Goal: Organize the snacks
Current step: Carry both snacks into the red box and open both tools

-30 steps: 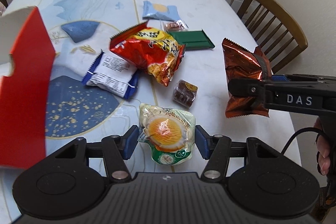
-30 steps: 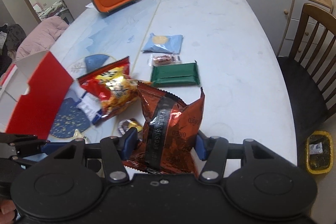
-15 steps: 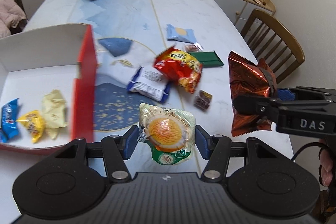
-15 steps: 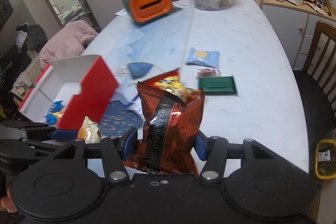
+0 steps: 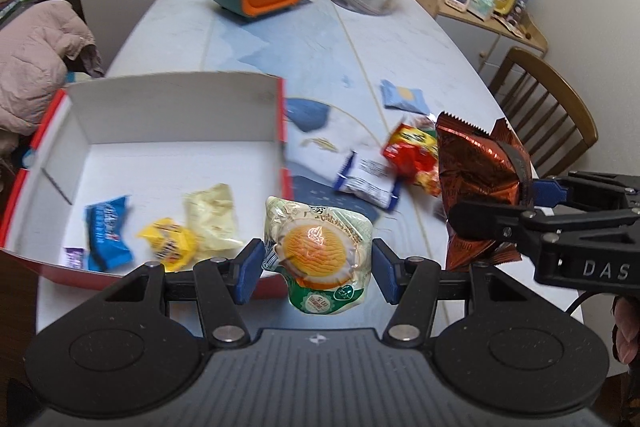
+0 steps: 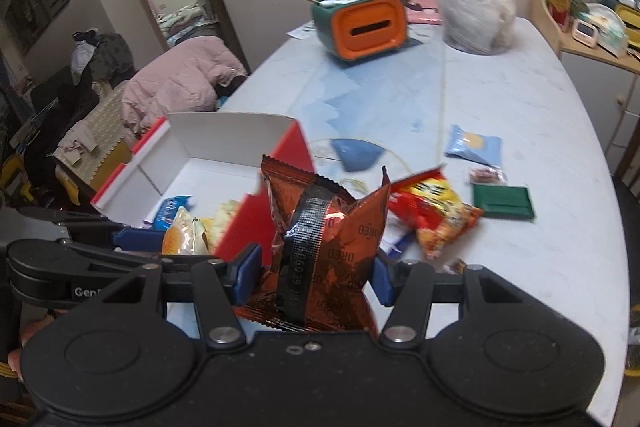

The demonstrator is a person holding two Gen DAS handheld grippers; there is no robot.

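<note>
Sitting at the left of the pale marbled tabletop [image 5: 400,39], the shallow white cardboard box with red outer walls [image 5: 176,115] already holds a blue wrapper, a yellow one and a cream one. Just right of its near corner, the left gripper [image 5: 318,269] has its fingers clamped on a glossy clear-film pouch printed with an orange disc [image 5: 320,247], hanging above the box's front edge. Further right, the right gripper [image 6: 316,277] pinches a crinkly copper foil Oreo packet [image 6: 324,251]. Both films look slippery and puffy; a squeeze on trapped air could let either slip out, or land outside the low wall. Loose packets remain beyond.
</note>
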